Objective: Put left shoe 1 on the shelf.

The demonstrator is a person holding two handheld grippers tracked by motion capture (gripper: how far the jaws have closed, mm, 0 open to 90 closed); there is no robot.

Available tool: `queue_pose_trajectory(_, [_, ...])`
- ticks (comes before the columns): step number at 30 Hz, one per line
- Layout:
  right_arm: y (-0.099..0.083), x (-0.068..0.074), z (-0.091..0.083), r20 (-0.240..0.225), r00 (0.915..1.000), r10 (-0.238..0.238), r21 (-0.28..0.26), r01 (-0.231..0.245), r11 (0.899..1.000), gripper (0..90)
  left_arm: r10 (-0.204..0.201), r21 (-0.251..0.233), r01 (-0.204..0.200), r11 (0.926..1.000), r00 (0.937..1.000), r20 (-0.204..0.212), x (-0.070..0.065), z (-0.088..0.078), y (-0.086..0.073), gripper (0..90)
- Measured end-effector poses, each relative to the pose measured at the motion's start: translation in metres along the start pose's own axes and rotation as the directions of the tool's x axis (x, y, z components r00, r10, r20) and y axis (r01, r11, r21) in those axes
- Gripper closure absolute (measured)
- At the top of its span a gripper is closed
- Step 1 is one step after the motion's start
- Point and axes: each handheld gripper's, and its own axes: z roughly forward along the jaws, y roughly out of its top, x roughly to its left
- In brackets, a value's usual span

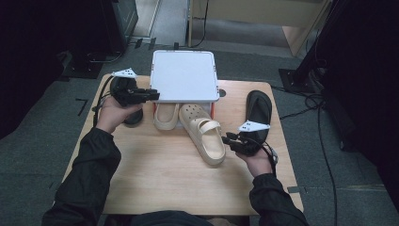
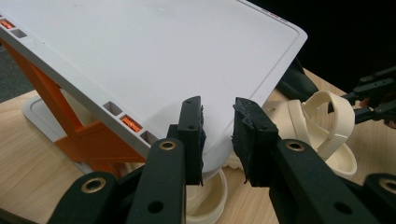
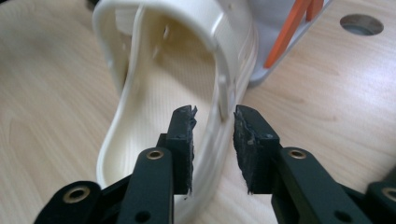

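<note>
We see the left gripper [image 1: 153,95] clamping the white flat plastic lid's [image 1: 184,75] edge, upper centre. The right gripper [image 1: 229,140], jaws parted, straddles the cream rubber clog's [image 1: 205,132] side wall, mid-frame.

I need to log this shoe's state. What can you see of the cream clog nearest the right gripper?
The cream clog looks like soft moulded foam, with round holes over the toe and a heel strap swung forward across the opening. It lies sole down and slanted on the wooden table, toe tucked under the white lid's front edge, heel towards the right gripper. That gripper's jaws straddle its side wall; whether they press it is unclear.
</note>
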Motion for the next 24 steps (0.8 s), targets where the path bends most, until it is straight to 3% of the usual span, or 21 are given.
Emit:
queue_pose_trajectory(4, [-0.008, -0.001, -0.007, -0.015, 0.9996, 0.026, 0.031, -0.026, 0.999, 77.7, 0.002, 0.0, -0.002, 1.0, 1.0, -0.004, -0.001, 0.0, 0.0, 73.4])
queue_pose_trajectory(12, [-0.024, -0.001, -0.005, -0.037, 0.9982, -0.048, 0.098, 0.051, 0.994, 77.4, 0.003, 0.001, -0.003, 1.0, 1.0, -0.004, -0.001, 0.0, 0.0, 73.5])
queue_pose_trajectory(16, [-0.027, -0.001, 0.0, -0.049, 0.9973, -0.054, 0.141, 0.061, 0.988, 79.4, 0.003, 0.001, -0.003, 1.0, 1.0, -0.005, -0.001, 0.0, 0.0, 73.5])
queue_pose_trajectory(24, [-0.026, 0.003, 0.001, -0.088, 0.996, 0.015, 0.142, -0.002, 0.99, 82.1, 0.003, 0.002, -0.003, 1.0, 1.0, -0.005, -0.001, 0.0, 0.0, 73.6])
